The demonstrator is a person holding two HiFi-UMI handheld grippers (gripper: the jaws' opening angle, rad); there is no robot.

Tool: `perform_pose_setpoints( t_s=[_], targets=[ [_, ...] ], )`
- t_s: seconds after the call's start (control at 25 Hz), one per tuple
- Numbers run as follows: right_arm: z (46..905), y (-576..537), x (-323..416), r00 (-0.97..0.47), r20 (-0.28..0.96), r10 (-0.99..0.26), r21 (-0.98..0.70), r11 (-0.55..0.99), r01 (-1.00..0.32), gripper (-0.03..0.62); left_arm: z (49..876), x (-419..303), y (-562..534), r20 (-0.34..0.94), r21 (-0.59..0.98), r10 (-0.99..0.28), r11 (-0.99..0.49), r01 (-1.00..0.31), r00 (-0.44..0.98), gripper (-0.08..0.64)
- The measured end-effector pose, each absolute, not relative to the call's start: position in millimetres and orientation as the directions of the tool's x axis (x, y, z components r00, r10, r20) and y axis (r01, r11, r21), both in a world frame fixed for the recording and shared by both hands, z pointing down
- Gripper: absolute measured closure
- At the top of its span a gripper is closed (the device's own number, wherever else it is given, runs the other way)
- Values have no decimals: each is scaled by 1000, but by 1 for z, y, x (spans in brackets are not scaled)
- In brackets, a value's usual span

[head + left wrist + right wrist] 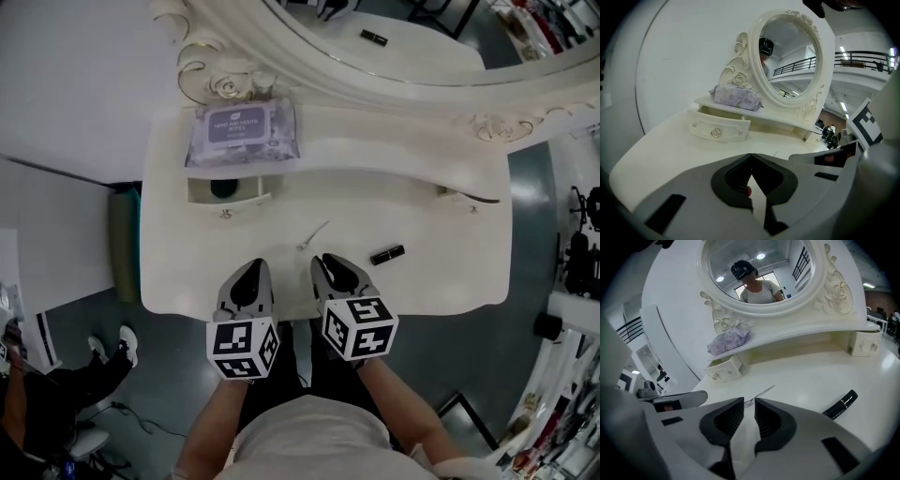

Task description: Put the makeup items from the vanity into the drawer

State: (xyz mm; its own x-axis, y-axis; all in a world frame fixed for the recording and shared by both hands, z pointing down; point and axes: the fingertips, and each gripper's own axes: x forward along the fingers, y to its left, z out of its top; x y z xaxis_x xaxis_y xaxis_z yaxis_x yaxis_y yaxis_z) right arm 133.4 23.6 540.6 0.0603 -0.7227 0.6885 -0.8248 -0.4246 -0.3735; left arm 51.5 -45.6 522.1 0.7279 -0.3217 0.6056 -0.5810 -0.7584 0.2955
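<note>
While both grippers hang over the vanity top front edge, pick-up hasn't begun. L gripper closed, empty; R gripper narrowly apart, empty. Thin silver tool centre, black tube front-right. Drawer back-left, open. Next: R widens, straddles tool.

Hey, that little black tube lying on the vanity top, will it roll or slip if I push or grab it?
The black tube lies on its side and looks round, so a sideways nudge would probably roll it across the smooth vanity top. Its glossy shell may slip in the jaws. It looks rigid.
</note>
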Motion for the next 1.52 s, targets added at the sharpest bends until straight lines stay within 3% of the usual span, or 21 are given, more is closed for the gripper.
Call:
perform_pose_setpoints(
  t_s=[0.08, 0.72, 1.04, 1.24, 1.52],
  targets=[
    [549, 18, 130, 61, 699, -712, -373, -436, -819, 492, 527, 47, -51, 612, 295, -319, -757, -583, 723, 557],
    [575, -7, 123, 166, 784, -598, -280, -579, -766, 419, 534, 26, -101, 606, 317, -292, -765, -561, 740, 557],
    [581, -7, 125, 228, 814, -535, -216, -642, -736, 422, 538, 20, -112, 605, 329, -269, -772, -543, 749, 557],
    [583, -2, 131, 263, 829, -493, -169, -669, -724, 495, 543, 15, -114, 611, 340, -258, -768, -542, 748, 557],
    [582, 3, 132, 249, 826, -506, -206, -682, -702, 511, 539, 14, -116, 602, 341, -266, -767, -544, 752, 557]
  ],
)
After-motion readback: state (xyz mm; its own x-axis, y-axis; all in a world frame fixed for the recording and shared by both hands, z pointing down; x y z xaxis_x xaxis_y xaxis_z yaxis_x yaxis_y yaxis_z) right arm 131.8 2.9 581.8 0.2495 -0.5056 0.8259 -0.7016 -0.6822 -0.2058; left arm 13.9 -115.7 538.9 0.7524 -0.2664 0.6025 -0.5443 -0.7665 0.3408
